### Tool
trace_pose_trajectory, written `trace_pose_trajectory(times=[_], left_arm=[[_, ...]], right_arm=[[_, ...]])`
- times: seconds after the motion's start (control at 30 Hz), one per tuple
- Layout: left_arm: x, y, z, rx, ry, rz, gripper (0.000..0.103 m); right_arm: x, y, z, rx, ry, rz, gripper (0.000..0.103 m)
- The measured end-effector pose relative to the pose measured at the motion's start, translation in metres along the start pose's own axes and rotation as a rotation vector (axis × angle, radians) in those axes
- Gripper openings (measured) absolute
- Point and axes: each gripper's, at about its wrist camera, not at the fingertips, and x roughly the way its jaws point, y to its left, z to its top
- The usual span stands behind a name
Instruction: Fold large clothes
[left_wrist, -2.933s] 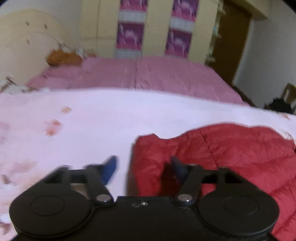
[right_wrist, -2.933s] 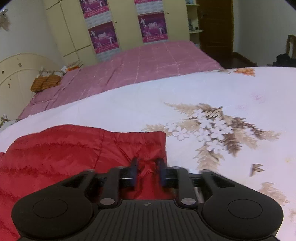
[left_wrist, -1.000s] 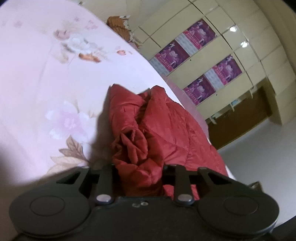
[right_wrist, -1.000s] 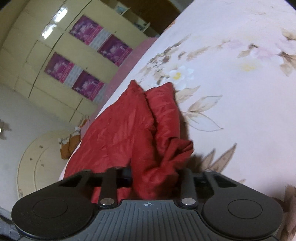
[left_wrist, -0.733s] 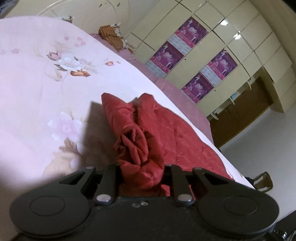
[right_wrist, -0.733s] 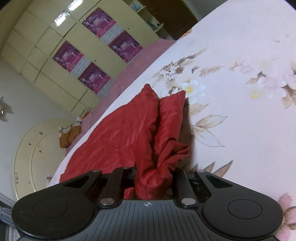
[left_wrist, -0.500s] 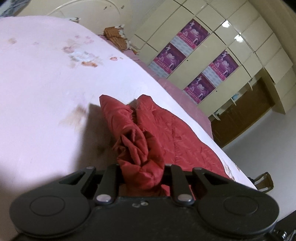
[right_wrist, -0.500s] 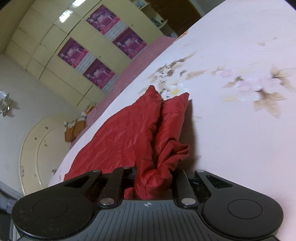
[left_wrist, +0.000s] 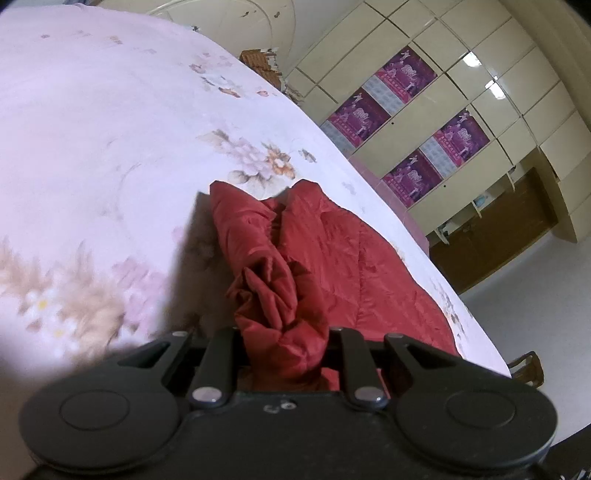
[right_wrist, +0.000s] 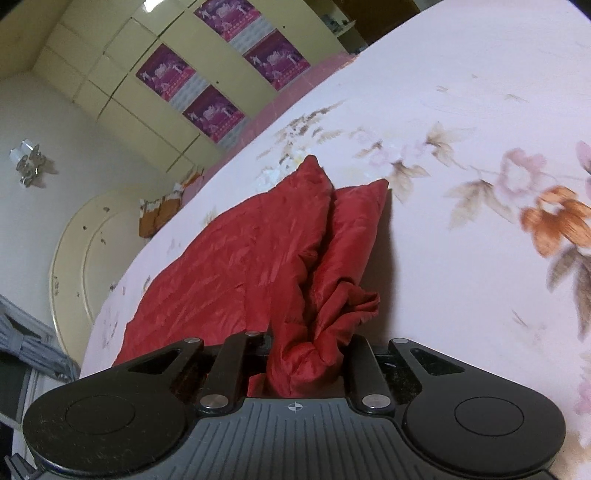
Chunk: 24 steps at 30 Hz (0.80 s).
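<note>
A red quilted jacket lies on the pale floral bedspread. My left gripper is shut on a bunched corner of it, and the cloth swells between the jaws and hides the pads. In the right wrist view the red jacket stretches away to the left, its other corner bunched in my right gripper, which is shut on it. In both views the held edge is lifted off the bedspread and casts a dark shadow.
Cream wardrobe doors with purple posters line the far wall, beside a brown door. A pink cover lies beyond the floral one. A curved cream headboard stands at the left, and a chair at the bed's edge.
Both grippers, shut on the jacket's corners, have swept across the bedspread with the lifted edge; the floral print under them has shifted. 2.9 seconds ago both stood open over the flat jacket.
</note>
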Motion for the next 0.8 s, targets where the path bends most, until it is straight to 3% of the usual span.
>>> trace_pose_trajectory(times=[0.3,0.53,0.6,0.7,0.8], left_arm=[[-0.023,0.011,-0.017,-0.002,0.025,-0.013,0.017],[-0.013,0.019,-0.018,0.006,0.045,-0.025,0.019],[-0.010,0.023,-0.019,-0.004,0.052,-0.028,0.023],[-0.009,0.029,-0.023,-0.008,0.051,-0.021,0.044],[-0.018,0.029,-0.027,0.008,0.028,-0.018,0.059]], right_arm=[[-0.028,-0.004,-0.024,-0.011,0.005,-0.031,0.014],[-0.027,-0.008,-0.031,-0.012,0.004,-0.060,0.014],[-0.023,-0.009,-0.032,-0.011,0.009,-0.071,0.014],[-0.018,-0.014,-0.036,-0.024,0.022,-0.087,0.015],[-0.022,-0.022,-0.034,-0.010,0.015,-0.090,0.046]])
